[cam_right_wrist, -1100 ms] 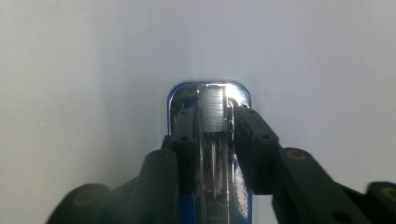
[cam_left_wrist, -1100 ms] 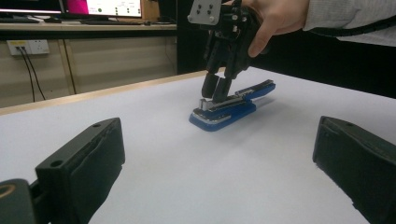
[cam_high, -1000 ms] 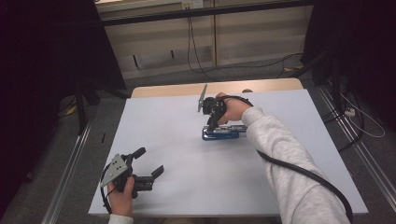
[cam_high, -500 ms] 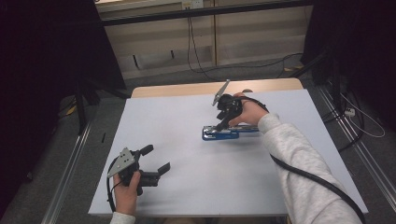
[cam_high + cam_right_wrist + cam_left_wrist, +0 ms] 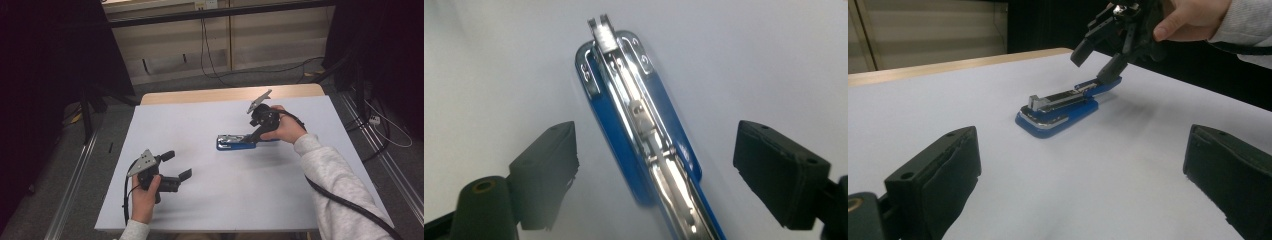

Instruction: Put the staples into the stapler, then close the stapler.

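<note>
Blue stapler (image 5: 237, 142) lies mid-tabletop (image 5: 250, 200), no readable writing on it. Right claw (image 5: 255, 136), jaws just spreading wide, straddles its 3 o'clock end; left claw (image 5: 176, 165) spread at 7 o'clock.

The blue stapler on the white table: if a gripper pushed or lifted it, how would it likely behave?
The blue stapler looks rigid, with a flat base, so it would probably slide on the table rather than roll. Its bright metal rail seems smooth and possibly slippery. The top looks hinged, so it might swing when lifted.
</note>
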Demonstrator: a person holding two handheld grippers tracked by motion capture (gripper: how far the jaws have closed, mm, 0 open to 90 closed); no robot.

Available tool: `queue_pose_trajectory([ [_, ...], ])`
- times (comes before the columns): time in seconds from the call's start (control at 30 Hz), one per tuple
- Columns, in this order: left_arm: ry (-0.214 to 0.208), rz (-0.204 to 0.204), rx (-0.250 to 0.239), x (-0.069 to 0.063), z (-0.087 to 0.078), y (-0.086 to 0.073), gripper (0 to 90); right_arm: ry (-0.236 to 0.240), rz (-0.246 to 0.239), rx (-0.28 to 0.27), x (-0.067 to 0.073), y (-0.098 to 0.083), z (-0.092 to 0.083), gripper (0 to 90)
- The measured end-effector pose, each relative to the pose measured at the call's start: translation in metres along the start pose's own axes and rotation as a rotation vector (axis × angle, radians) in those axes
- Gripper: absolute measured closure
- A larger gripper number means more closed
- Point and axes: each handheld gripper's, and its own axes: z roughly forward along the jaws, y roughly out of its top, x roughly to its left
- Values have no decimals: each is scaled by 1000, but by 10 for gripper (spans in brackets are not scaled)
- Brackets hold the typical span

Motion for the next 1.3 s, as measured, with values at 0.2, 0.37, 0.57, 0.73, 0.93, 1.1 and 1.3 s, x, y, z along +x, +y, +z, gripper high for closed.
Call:
queue_pose_trajectory([
  [0.2,7,-19,29,4,13,2,19,-26,37,-39,2,-17,-11,137],
  [0.37,10,-16,43,6,24,5,20,-54,47,-59,6,-32,-19,121],
  [0.57,41,-29,101,9,41,8,19,-77,82,-81,11,-52,-23,117],
  [0.73,50,-32,125,10,54,9,27,-98,103,-97,13,-66,-25,117],
  [0.93,63,-27,155,11,72,13,40,-125,136,-124,11,-79,-34,116],
  [1.1,73,-38,182,15,82,15,59,-158,158,-123,9,-90,-40,116],
  [1.3,99,-65,190,23,87,12,159,-191,180,-118,8,-103,-46,152],
])
